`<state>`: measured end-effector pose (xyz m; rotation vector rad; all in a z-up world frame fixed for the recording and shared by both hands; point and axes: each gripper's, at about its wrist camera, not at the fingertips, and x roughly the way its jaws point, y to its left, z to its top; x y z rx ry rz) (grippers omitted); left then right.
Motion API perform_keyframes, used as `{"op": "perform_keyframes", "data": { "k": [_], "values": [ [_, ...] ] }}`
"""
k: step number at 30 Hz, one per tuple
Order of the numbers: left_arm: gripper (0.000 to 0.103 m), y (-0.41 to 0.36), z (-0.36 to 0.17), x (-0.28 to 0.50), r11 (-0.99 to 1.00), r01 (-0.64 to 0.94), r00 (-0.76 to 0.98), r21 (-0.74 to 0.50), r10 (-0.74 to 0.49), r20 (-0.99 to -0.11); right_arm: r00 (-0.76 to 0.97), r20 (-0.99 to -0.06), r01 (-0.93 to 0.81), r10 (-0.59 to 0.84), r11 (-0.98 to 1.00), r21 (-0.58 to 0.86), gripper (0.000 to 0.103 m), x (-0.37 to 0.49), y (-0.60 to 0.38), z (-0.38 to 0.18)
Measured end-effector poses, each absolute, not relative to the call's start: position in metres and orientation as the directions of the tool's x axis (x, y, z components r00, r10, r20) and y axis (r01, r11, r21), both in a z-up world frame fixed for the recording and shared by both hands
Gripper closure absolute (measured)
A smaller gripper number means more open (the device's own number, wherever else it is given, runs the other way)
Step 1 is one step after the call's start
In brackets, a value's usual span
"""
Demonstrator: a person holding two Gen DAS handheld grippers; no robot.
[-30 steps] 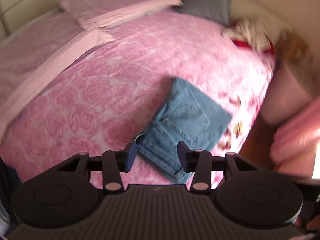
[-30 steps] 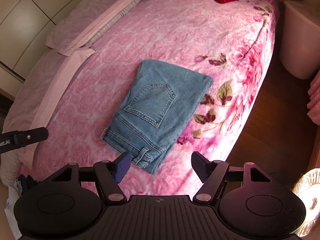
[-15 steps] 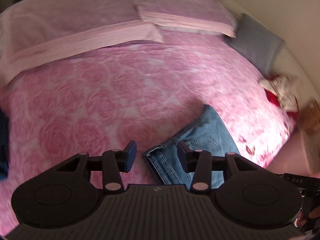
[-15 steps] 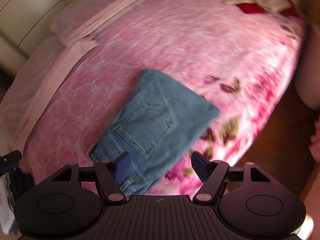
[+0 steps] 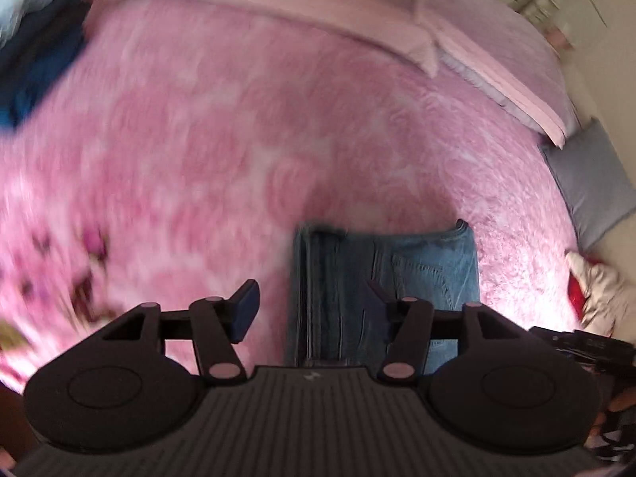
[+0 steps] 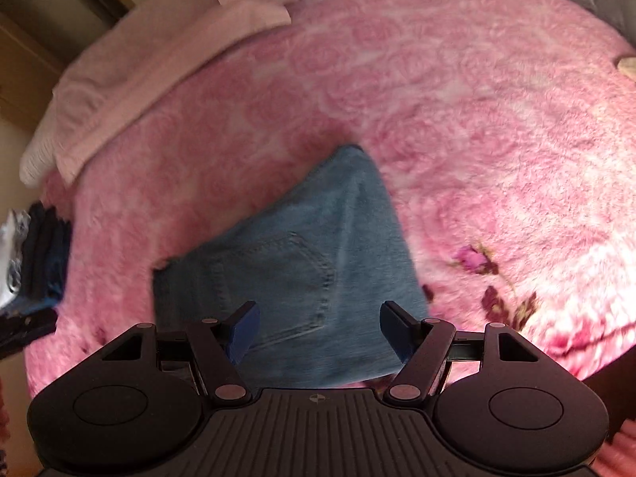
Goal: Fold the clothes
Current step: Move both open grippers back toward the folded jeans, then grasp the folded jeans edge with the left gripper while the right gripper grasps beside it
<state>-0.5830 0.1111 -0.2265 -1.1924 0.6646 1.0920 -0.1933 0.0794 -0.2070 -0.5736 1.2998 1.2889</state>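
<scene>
Folded blue jeans point(image 5: 381, 274) lie flat on the pink rose-patterned bedspread point(image 5: 246, 151). My left gripper point(image 5: 312, 310) is open and empty, hovering over the waistband end of the jeans. In the right wrist view the jeans point(image 6: 302, 262) show a back pocket, and my right gripper point(image 6: 318, 332) is open and empty just above their near edge. Both views are motion-blurred.
A stack of dark and blue folded clothes point(image 6: 43, 254) sits at the bed's left edge; it also shows in the left wrist view point(image 5: 35, 63). Pink pillows point(image 5: 477, 39) and a grey cushion point(image 5: 588, 187) lie at the head. Red and white crumpled clothes point(image 5: 592, 294) lie at right.
Both grippers have swung round and moved closer over the jeans. The left view has turned sharply towards the left side of the bed. Both stay open.
</scene>
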Motion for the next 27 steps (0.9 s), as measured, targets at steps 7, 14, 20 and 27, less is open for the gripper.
{"op": "perform_keyframes", "data": {
  "k": [7, 14, 20, 27],
  "values": [
    [0.042, 0.095, -0.313, -0.600, -0.171, -0.818, 0.498, -0.549, 0.268, -0.825, -0.267, -0.913, -0.877, 0.308, 0.314, 0.363, 0.033, -0.152, 0.087, -0.262],
    [0.041, 0.099, -0.379, -0.598, -0.155, -0.693, 0.659, -0.704, 0.259, -0.706, -0.358, -0.871, -0.842, 0.336, 0.286, 0.457, 0.031, -0.126, 0.099, -0.295],
    [0.031, 0.100, -0.409, -0.602, -0.156, -0.621, 0.714, -0.768, 0.290, -0.637, -0.433, -0.834, -0.837, 0.343, 0.190, 0.513, 0.020, -0.116, 0.113, -0.320],
    [0.030, 0.115, -0.424, -0.591, -0.181, -0.534, 0.773, -0.826, 0.292, -0.564, -0.507, -0.771, -0.762, 0.386, 0.218, 0.610, 0.020, -0.093, 0.124, -0.350]
  ]
}}
